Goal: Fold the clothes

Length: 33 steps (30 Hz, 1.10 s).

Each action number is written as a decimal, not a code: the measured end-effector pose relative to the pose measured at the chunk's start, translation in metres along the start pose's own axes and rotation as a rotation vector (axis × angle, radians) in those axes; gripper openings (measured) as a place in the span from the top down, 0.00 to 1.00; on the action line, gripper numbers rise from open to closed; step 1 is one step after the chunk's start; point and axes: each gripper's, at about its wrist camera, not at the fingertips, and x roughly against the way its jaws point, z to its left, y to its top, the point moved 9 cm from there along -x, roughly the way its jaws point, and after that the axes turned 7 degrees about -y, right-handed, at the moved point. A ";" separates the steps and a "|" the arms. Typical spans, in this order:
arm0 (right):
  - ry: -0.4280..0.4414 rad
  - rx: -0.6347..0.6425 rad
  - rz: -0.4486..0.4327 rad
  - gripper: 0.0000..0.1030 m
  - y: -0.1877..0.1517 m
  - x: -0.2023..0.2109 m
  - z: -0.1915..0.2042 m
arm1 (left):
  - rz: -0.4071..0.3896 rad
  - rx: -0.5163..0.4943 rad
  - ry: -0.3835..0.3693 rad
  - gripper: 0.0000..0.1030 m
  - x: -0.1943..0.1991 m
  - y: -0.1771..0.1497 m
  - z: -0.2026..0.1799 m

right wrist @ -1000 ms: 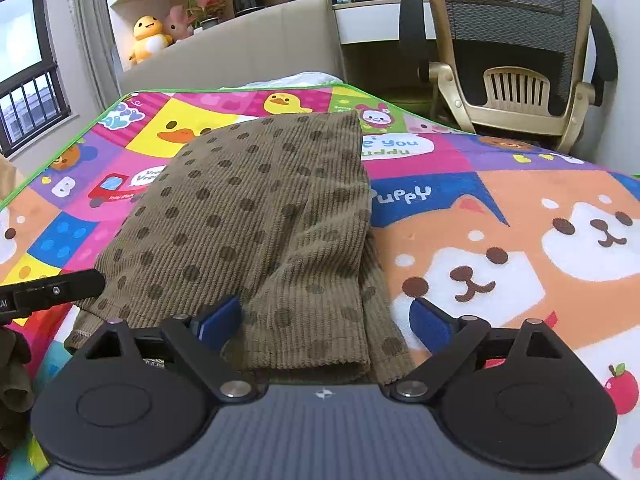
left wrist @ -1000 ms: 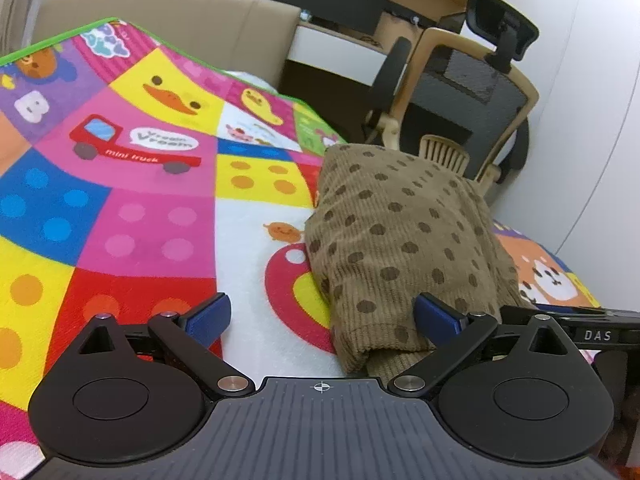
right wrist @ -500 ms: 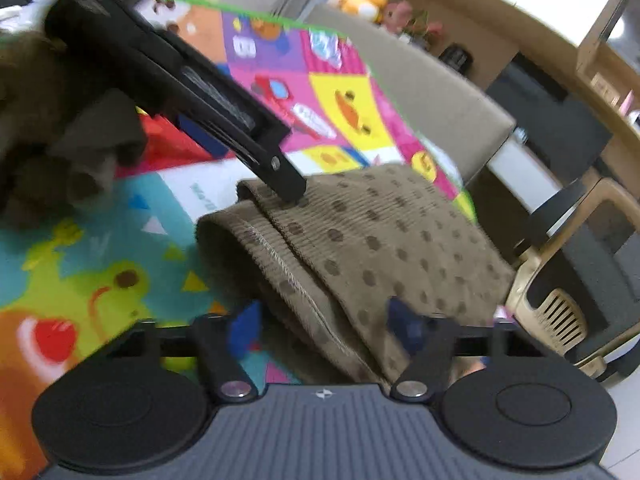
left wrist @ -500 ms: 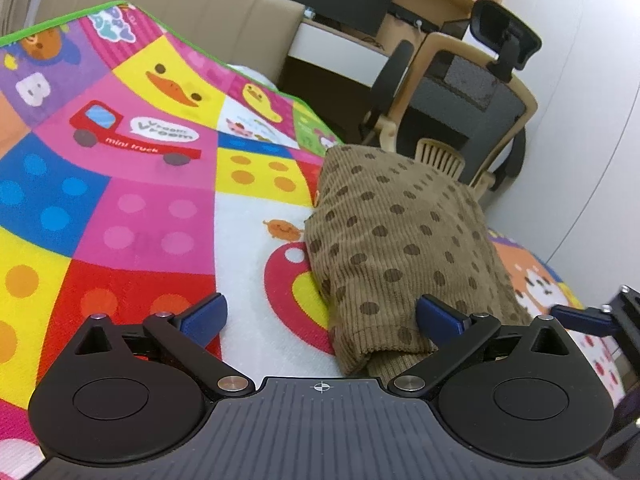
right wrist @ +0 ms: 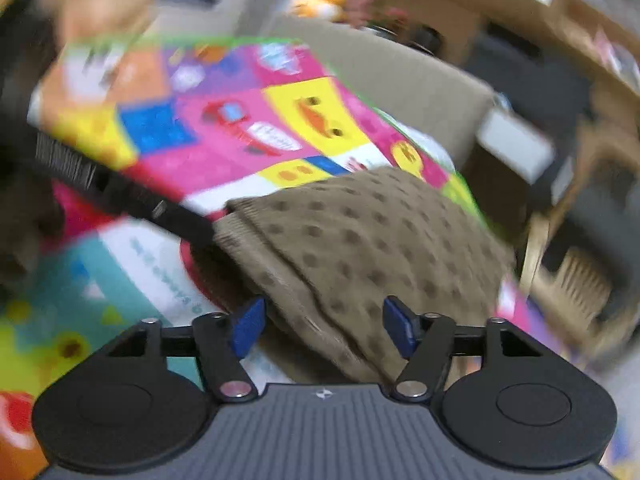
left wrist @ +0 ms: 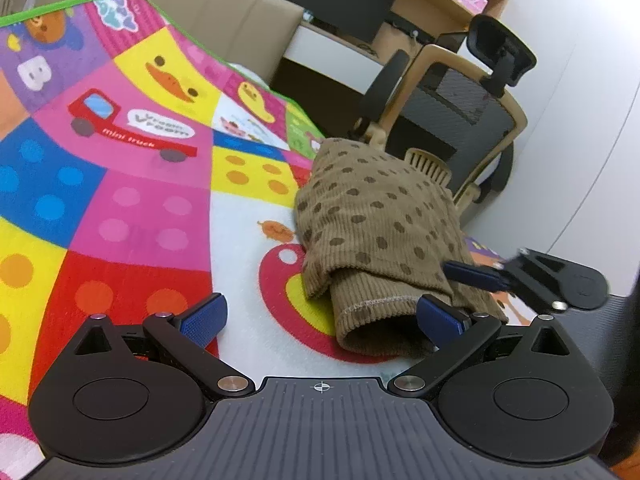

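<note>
A brown ribbed garment with dark dots (left wrist: 372, 220) lies folded on the colourful play mat (left wrist: 132, 200). It also shows in the blurred right wrist view (right wrist: 360, 240). My left gripper (left wrist: 320, 318) is open, its right finger beside the garment's near folded edge, holding nothing. My right gripper (right wrist: 324, 326) is open with the garment's near corner between its fingers; the pads stand apart from the cloth. In the left wrist view the right gripper (left wrist: 500, 276) reaches in from the right over that corner.
A beige headboard (left wrist: 180, 12) runs behind the mat. An office chair (left wrist: 460, 120) and a desk (left wrist: 360, 40) stand beyond the bed's far side. More brown cloth (right wrist: 20, 232) sits at the left edge of the right wrist view.
My right gripper has swung round from the garment's long side to its near corner, close to my left gripper. My left gripper has barely moved. Both stayed open.
</note>
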 end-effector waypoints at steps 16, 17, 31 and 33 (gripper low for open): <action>-0.169 -0.302 0.130 0.00 -0.072 0.047 -0.065 | 0.071 -0.257 0.151 0.00 -0.009 -0.028 -0.083; -0.164 -0.311 0.154 0.00 -0.075 0.046 -0.064 | 0.075 -0.269 0.153 0.00 -0.010 -0.033 -0.089; -0.261 -0.499 0.208 0.00 -0.107 0.039 -0.081 | 0.143 -0.325 0.329 0.00 -0.027 -0.066 -0.095; -0.272 -0.494 0.205 0.00 -0.107 0.037 -0.081 | 0.142 -0.328 0.333 0.00 -0.026 -0.066 -0.095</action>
